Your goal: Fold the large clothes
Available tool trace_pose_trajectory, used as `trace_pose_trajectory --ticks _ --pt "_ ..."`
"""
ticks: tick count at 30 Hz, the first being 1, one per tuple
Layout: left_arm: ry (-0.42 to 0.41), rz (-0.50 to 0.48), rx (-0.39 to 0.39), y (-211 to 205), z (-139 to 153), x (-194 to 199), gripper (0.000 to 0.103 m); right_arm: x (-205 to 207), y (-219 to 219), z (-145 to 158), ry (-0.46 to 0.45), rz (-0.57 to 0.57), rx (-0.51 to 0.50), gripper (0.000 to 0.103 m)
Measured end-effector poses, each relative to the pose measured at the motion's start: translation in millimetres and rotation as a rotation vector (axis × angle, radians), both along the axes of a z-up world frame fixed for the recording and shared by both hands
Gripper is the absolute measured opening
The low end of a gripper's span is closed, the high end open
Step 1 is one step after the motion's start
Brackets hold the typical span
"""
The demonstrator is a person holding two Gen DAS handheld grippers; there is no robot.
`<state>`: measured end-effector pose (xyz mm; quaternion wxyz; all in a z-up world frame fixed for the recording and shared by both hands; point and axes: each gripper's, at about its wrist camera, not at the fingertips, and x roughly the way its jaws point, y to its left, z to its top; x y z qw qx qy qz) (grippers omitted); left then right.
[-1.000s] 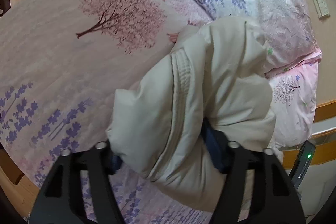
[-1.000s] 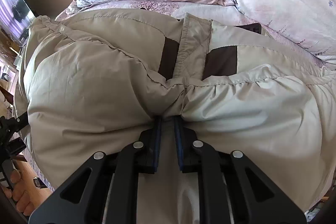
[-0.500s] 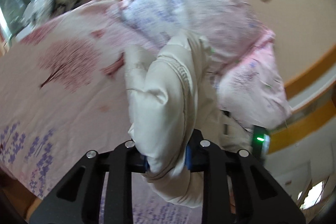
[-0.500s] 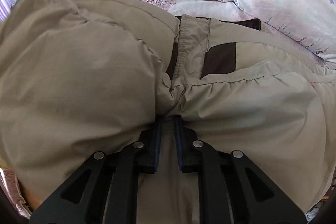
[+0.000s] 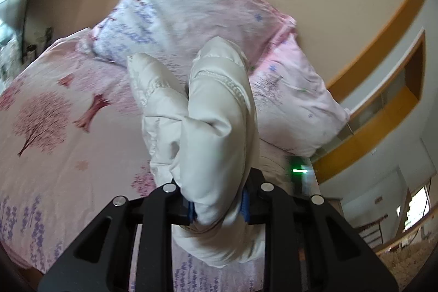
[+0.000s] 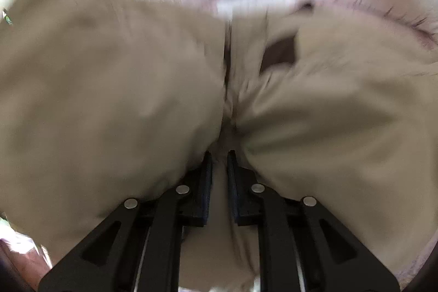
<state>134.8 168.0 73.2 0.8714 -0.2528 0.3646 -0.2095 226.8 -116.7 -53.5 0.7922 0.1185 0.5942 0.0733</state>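
Your left gripper [image 5: 217, 205] is clamped on a puffy, quilted fold of the cream padded jacket [image 5: 219, 127], raised over the pink floral bedspread [image 5: 54, 155]. Your right gripper [image 6: 219, 179] pinches its smooth beige gathered fabric, dark-brown patch beyond.

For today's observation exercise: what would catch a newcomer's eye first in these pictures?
A puffy cream jacket bulges up the middle of the left wrist view, clamped by the left gripper. Behind it lie floral pink pillows on a tree-print bedspread. The right gripper pinches the same jacket, which fills its blurred view.
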Motion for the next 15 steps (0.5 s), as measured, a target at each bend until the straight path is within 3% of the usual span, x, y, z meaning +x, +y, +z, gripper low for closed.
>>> trace_pose_trajectory --ticks 5,12,15 --pt "-0.047 -0.082 0.027 -32.7 14.6 -1.7 0.025 13.1 -9.4 -1.1 0.004 0.013 0.048 0.013" --pt "-0.125 -0.209 0.083 -81.7 33.9 -10.7 0.027 -33.7 -90.6 58.1 -0.188 -0.17 0.075 0.014" --pt "-0.148 -0.275 0.096 -106.6 38.7 -11.1 0.028 -38.6 -120.3 55.5 -0.171 -0.236 0.01 0.014"
